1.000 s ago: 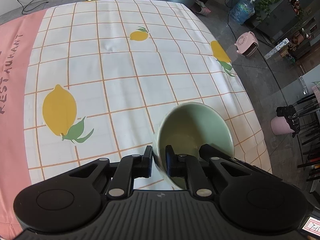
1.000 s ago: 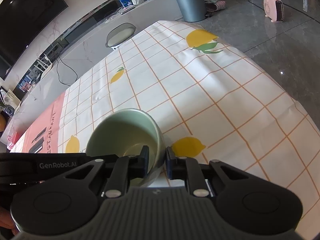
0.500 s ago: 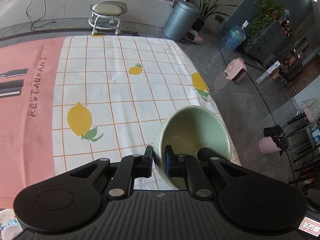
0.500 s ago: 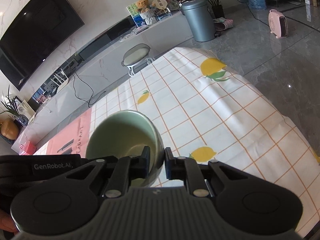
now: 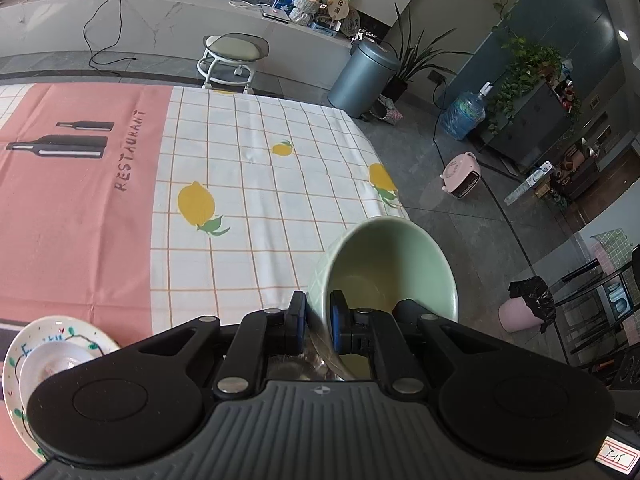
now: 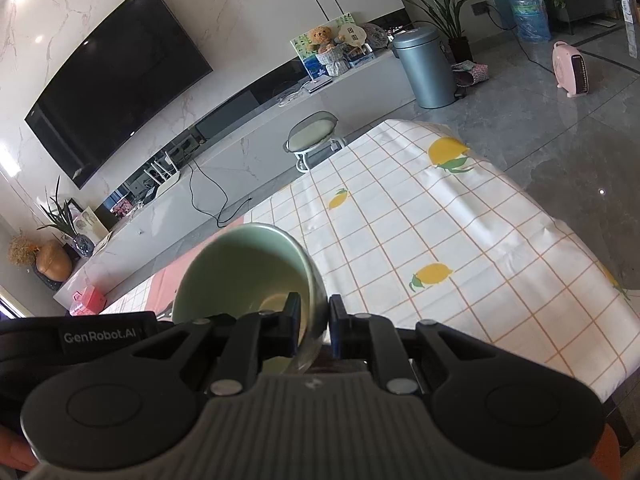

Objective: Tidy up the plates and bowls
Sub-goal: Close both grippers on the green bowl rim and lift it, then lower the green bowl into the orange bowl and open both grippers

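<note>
A pale green bowl (image 5: 392, 264) hangs tilted above the table's right end. My left gripper (image 5: 318, 312) is shut on its near-left rim, one pad inside and one outside. In the right wrist view the same-looking green bowl (image 6: 240, 272) sits left of centre, and my right gripper (image 6: 314, 312) is shut on its right rim. The left gripper's black body (image 6: 100, 336) shows beside it. A decorated white plate (image 5: 24, 344) carrying a small white bowl (image 5: 48, 364) lies on the table at lower left, partly hidden by my left gripper.
The table wears a pink and lemon-check cloth (image 5: 260, 184). Beyond its far edge stand a stool (image 5: 234, 48), a grey bin (image 5: 364, 76) and a low TV bench (image 6: 248, 136). A pink heater (image 5: 462, 176) sits on the floor to the right.
Both grippers have risen with the green bowl still gripped, and the table now lies farther below. More of the room shows, and the plate with the small bowl has come into the left view.
</note>
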`<action>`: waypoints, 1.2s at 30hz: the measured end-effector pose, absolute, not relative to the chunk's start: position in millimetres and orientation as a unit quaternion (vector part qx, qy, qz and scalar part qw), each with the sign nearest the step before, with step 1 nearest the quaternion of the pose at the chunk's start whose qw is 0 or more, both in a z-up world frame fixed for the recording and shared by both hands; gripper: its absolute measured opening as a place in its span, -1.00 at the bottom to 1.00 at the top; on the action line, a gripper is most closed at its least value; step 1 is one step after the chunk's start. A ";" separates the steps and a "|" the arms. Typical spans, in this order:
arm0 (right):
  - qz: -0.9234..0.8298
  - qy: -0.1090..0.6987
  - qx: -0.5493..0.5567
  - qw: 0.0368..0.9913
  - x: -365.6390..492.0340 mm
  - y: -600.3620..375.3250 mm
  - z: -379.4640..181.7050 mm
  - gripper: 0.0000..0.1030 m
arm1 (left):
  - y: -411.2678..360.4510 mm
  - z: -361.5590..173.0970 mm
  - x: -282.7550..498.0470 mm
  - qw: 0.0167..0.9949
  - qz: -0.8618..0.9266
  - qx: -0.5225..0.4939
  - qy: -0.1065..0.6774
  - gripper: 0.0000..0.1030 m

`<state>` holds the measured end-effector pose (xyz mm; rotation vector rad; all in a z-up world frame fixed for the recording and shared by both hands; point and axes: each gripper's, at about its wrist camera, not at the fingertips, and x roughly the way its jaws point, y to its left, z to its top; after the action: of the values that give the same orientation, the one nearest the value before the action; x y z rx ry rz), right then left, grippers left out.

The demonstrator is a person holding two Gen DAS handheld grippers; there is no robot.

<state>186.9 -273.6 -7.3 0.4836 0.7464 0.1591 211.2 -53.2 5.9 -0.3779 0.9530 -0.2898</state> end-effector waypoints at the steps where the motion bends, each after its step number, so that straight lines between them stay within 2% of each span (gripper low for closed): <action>1: 0.077 0.364 0.233 0.898 181.3 -272.7 -9.0 -0.75 | -51.8 2.8 207.6 0.859 -0.137 -0.182 0.458 -0.74; 13: 0.072 0.421 0.220 0.877 149.2 -263.4 -42.5 -0.77 | -43.9 -35.9 174.8 0.839 -0.119 -0.182 0.498 -0.73; 27: 0.054 0.423 0.184 0.886 158.6 -259.6 -52.0 -0.84 | -52.4 -44.5 178.0 0.842 -0.109 -0.156 0.505 -0.64; 36: 0.044 0.421 0.171 0.890 165.8 -260.4 -56.6 -0.87 | -65.3 -46.7 184.5 0.858 -0.103 -0.096 0.494 -0.67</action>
<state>165.8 -260.4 -56.6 0.3552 0.8735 0.0914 184.5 -65.3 -46.7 -0.2022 1.0367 -0.2171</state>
